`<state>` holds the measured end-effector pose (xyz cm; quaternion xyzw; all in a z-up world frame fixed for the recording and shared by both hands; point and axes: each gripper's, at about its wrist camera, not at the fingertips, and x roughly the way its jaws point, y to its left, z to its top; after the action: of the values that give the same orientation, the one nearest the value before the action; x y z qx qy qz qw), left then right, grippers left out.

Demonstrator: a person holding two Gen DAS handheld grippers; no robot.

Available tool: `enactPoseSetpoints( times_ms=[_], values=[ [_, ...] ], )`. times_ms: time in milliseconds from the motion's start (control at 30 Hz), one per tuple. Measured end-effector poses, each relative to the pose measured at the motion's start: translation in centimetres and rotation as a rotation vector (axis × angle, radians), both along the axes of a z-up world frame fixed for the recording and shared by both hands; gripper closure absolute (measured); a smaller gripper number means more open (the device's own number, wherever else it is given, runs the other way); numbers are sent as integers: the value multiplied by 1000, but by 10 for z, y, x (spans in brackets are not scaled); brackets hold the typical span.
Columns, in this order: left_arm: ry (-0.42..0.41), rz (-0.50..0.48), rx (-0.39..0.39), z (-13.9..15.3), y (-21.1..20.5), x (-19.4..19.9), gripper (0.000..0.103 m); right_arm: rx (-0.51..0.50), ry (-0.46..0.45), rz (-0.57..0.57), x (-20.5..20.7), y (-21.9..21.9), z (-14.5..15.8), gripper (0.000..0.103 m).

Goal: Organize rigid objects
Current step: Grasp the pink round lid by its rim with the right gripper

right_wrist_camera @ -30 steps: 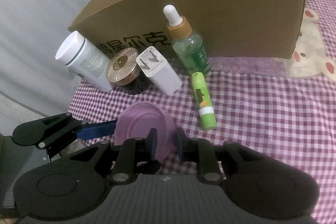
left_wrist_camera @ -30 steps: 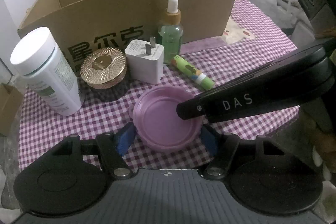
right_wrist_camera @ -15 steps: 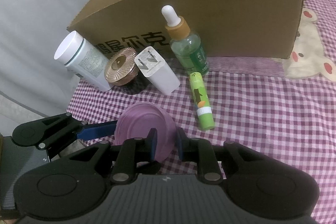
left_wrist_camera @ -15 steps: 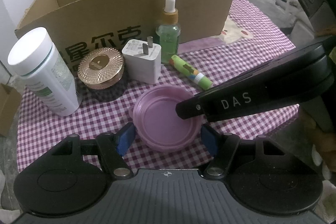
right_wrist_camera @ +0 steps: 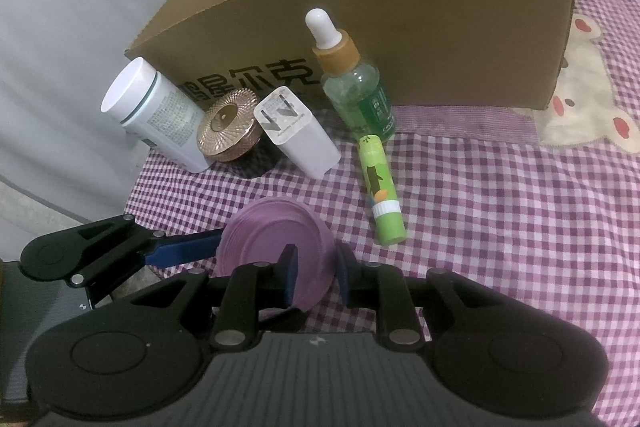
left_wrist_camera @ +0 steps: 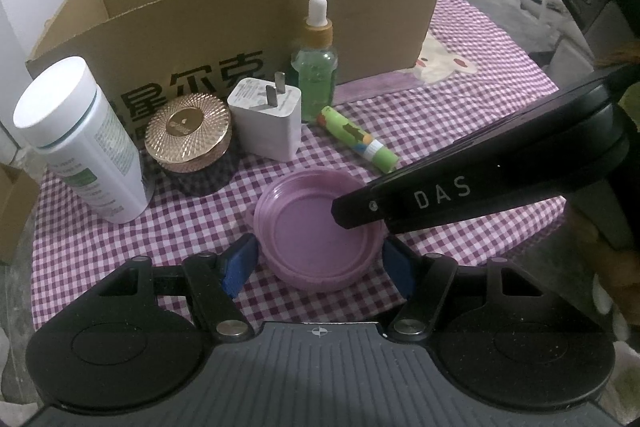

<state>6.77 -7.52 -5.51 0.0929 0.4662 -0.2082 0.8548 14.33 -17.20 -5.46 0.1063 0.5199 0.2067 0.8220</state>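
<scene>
Purple lid [left_wrist_camera: 318,227], shallow and round with its hollow side up, sits on the checked cloth [left_wrist_camera: 460,107] of the bench just in front of both my grippers, nearer to me than anything else in the row. My left gripper [left_wrist_camera: 318,263] straddles it: one blue pad [left_wrist_camera: 239,265] stands at each side of the rim, about touching it, though I cannot tell from the left wrist view whether they press. My right gripper [right_wrist_camera: 316,275] comes in from the right side and is closed down on the rim [right_wrist_camera: 316,267], one finger inside the hollow and one outside; from the left wrist view its black finger [left_wrist_camera: 400,201] reaches over the lid's right part. Being round, the lid has no long axis to line up with, so what matters is the wall of the rim, which runs across between my right gripper's fingers. Beyond the lid, farther from me, stand a white bottle [left_wrist_camera: 80,139], a gold jar [left_wrist_camera: 188,131], a white charger [left_wrist_camera: 266,123] and a green dropper bottle [left_wrist_camera: 316,71], with a green tube [left_wrist_camera: 358,139] lying on its side; behind them is the open cardboard box [left_wrist_camera: 240,7]. I judge the lid is bound for that box, so the coming move is up and away from me, over the row, with my right gripper the one that has it.
</scene>
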Motion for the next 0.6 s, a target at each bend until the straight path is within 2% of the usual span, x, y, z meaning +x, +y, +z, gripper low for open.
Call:
enactPoseSetpoints(
  times_ms=[233,400,600],
  values=[
    [-5,0,-2,0,-1,-1,34,1,1,1,0,0,0,79],
    [-6,-1,-5,2,-2,-3,33,5,-3,2,-3,1,1,71],
    [-8,2,-3,1,-2,-4,32,6,2,8,-3,2,0,68]
  ],
)
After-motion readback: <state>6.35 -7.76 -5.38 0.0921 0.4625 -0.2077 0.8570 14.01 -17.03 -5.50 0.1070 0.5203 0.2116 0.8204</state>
